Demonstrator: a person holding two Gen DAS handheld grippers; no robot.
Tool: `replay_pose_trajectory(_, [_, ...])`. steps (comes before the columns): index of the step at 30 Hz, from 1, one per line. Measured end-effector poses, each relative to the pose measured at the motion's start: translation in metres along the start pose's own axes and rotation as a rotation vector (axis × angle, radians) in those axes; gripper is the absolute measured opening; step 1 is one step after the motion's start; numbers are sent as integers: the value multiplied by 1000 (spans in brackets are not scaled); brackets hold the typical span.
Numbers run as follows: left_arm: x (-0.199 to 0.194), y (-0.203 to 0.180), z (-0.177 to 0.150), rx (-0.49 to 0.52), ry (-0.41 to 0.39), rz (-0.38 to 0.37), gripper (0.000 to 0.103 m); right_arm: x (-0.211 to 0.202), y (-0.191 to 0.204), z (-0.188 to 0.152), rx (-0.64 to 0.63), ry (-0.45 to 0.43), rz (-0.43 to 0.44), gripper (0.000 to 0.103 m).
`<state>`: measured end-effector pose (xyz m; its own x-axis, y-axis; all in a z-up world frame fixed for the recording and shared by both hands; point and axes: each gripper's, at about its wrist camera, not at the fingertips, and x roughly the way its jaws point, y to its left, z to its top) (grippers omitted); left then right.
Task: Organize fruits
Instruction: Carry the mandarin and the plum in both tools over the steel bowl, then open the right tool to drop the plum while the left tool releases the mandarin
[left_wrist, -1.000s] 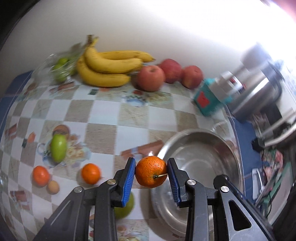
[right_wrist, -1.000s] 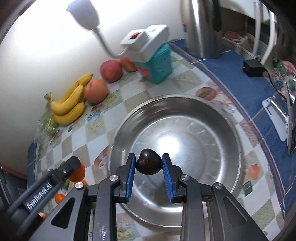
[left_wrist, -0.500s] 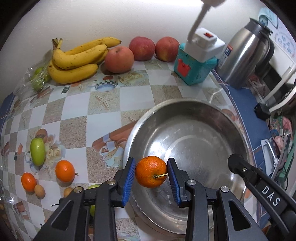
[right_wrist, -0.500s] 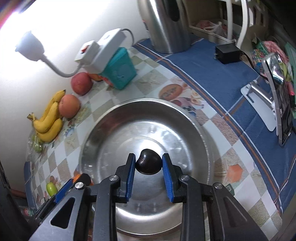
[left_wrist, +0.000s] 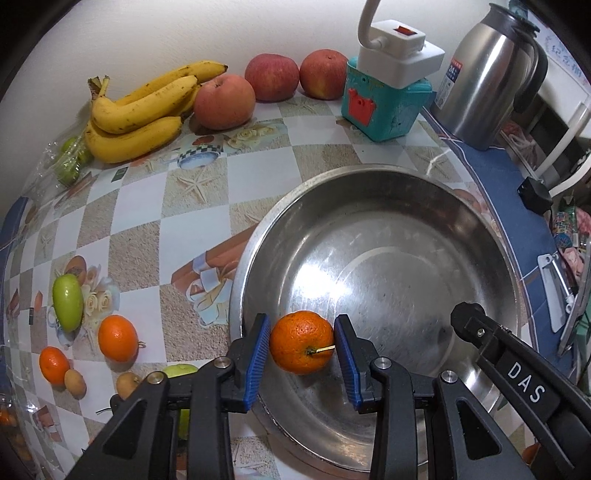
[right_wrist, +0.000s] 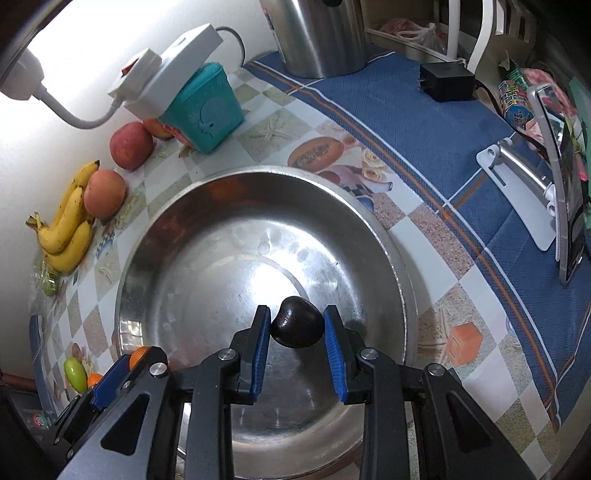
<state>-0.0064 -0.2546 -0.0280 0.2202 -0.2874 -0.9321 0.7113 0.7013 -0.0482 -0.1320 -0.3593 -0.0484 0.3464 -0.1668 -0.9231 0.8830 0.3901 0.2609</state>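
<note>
Both claws are loaded: the left gripper (left_wrist: 301, 347) is clenched on a mandarin (left_wrist: 301, 341), and the right gripper (right_wrist: 296, 328) pinches a dark, glossy fruit (right_wrist: 296, 322) whose kind I cannot tell. Each fruit hangs between blue pads, directly ahead of its claw, over the near part of the steel bowl (left_wrist: 424, 177), which holds nothing else. My reading is that the carry is over and the drop is the step in hand: each claw should dip toward the bowl floor, then spread its jaws so the fruit settles instead of bouncing on bare metal. The mandarin is close to round, so it has no real long axis; its thin yellow stem points sideways toward the right-hand pad and touches it. The dark fruit is slightly oblong, its longer dimension running across the jaws, with a blunt hump up and away from the claw. Left of the left gripper, on the patterned tablecloth (left_wrist: 140, 206), loose fruit waits: two more mandarins (left_wrist: 118, 338), a green mango (left_wrist: 67, 302) and small brown fruits (left_wrist: 75, 383). Far ahead by the wall lie bananas (left_wrist: 144, 110) and apples (left_wrist: 224, 101).
</note>
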Motion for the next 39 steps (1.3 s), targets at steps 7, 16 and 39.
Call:
replay_pose_trajectory(7, [-1,-1,0,8,-4,11,47,2,2,0,-5,14,-12,31])
replay_pose_trajectory(16, [-12,-2,3,9,-22,6,59,-1,2,2,-4,-2,-35,55])
replay_pose_trajectory(39, [-37,88,12,-278,-87,141,67,-25,25,1,-76,-44,-24,67])
